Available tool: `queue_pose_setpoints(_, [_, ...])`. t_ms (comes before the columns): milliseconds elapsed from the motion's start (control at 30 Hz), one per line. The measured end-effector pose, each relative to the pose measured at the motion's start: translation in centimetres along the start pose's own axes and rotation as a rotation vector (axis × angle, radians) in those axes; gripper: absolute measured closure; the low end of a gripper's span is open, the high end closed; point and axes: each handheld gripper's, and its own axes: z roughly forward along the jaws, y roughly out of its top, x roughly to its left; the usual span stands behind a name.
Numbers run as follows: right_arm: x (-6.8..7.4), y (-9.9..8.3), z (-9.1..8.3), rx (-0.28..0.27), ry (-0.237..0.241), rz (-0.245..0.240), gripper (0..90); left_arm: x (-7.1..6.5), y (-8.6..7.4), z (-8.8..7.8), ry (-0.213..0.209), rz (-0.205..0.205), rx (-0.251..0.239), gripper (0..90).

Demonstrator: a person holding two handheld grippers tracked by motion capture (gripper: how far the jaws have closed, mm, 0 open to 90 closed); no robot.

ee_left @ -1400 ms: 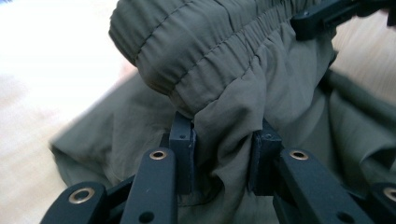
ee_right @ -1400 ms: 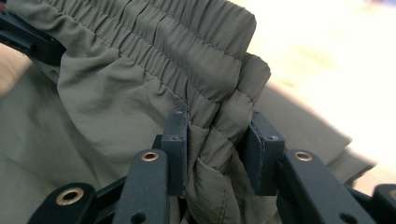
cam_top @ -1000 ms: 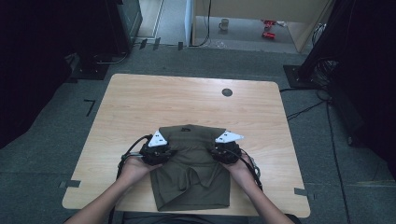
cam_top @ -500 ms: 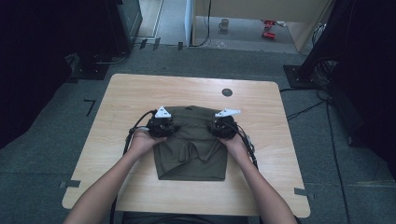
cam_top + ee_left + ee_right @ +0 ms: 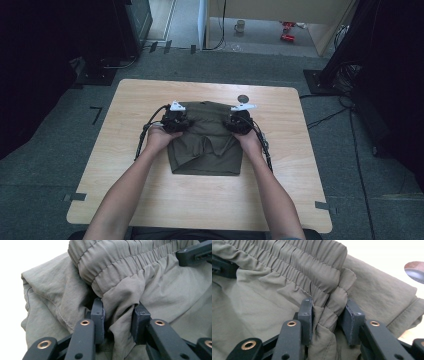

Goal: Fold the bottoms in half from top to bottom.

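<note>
The left gripper [image 5: 117, 322] is clenched on a bunched fold of the olive shorts [image 5: 205, 140] just below the elastic waistband [image 5: 130, 262]; the right gripper [image 5: 328, 320] pinches the waistband's other end the same way. The shorts lie folded over at the middle of the surface [image 5: 150, 200], waistband at the far side. The fabric looks thin, light and limp, so it will likely sag and slip. The thick gathered waistband is probably the surest place for the 2 grips.
</note>
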Motion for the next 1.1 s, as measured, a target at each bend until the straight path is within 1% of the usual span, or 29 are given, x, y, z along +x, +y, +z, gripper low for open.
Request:
queue_pose_setpoints(67, [0.2,0.2,-0.6,-0.006,0.000,-0.006,64.3,-0.4,0.3,-0.7,0.011,0.026,-0.013,72.6])
queue_pose_setpoints(100, [0.5,0.4,-1.0,-0.013,0.000,-0.014,64.3,-0.6,0.4,-1.0,0.013,0.027,-0.029,72.6])
queue_pose_setpoints(133, [0.6,0.5,-1.4,-0.019,-0.001,-0.018,64.3,-0.9,0.5,-1.7,0.016,0.030,-0.063,72.6])
queue_pose_setpoints(200, [1.0,0.6,-2.6,-0.070,-0.006,-0.039,64.2,-1.5,0.6,-2.7,0.005,0.033,-0.106,72.6])
queue_pose_setpoints(233, [1.1,0.6,-3.1,-0.089,-0.009,-0.049,64.0,-1.7,0.6,-3.0,0.000,0.036,-0.119,72.2])
queue_pose_setpoints(300, [1.3,0.5,-3.9,-0.095,-0.002,-0.045,63.1,-2.2,0.5,-3.8,-0.025,0.038,-0.124,69.0])
queue_pose_setpoints(333, [1.4,0.5,-4.2,-0.084,0.008,-0.040,62.4,-2.5,0.2,-4.2,-0.043,0.039,-0.131,65.5])
queue_pose_setpoints(367, [1.5,0.2,-4.6,-0.086,0.021,-0.041,62.1,-2.6,0.1,-4.3,-0.050,0.041,-0.131,61.5])
queue_pose_setpoints(400, [1.6,0.0,-4.8,-0.092,0.024,-0.047,61.8,-2.8,-0.1,-4.5,-0.058,0.050,-0.128,60.2])
queue_pose_setpoints(433, [1.8,-0.2,-5.0,-0.094,0.028,-0.056,61.0,-3.0,-0.3,-4.5,-0.067,0.058,-0.118,56.9])
queue_pose_setpoints(467, [1.9,-0.4,-5.2,-0.084,0.037,-0.061,60.2,-3.1,-0.5,-4.6,-0.071,0.069,-0.104,53.1])
queue_pose_setpoints(533, [2.0,-0.7,-5.4,-0.069,0.053,-0.070,56.4,-3.4,-0.7,-4.7,-0.071,0.093,-0.073,48.5])
queue_pose_setpoints(567, [2.1,-0.9,-5.6,-0.060,0.055,-0.076,55.5,-3.5,-0.8,-4.8,-0.072,0.102,-0.068,47.9])
queue_pose_setpoints(633, [2.3,-1.2,-5.9,-0.058,0.066,-0.088,53.8,-3.7,-1.1,-5.2,-0.091,0.108,-0.069,47.0])
queue_pose_setpoints(733, [2.4,-1.6,-6.5,-0.046,0.101,-0.089,52.0,-3.7,-1.4,-5.9,-0.117,0.104,-0.057,44.0])
queue_pose_setpoints(800, [2.5,-2.0,-7.1,-0.048,0.125,-0.088,51.6,-3.8,-1.8,-6.4,-0.147,0.108,-0.055,43.7])
queue_pose_setpoints(867, [2.7,-2.5,-7.7,-0.042,0.148,-0.084,51.8,-4.0,-2.3,-6.7,-0.166,0.122,-0.040,44.1])
queue_pose_setpoints(933, [2.9,-3.1,-8.2,-0.032,0.170,-0.085,51.8,-4.3,-3.1,-7.3,-0.180,0.154,-0.020,43.7])
queue_pose_setpoints(967, [3.1,-3.4,-8.5,-0.033,0.185,-0.084,51.8,-4.4,-3.5,-7.7,-0.187,0.163,-0.019,43.7])
queue_pose_setpoints(1033, [3.4,-4.1,-9.0,-0.024,0.209,-0.088,51.8,-4.5,-4.4,-8.4,-0.214,0.174,-0.013,43.8])
queue_pose_setpoints(1100, [3.9,-5.0,-9.5,-0.007,0.234,-0.124,53.1,-4.5,-5.2,-9.0,-0.229,0.187,-0.005,43.7])
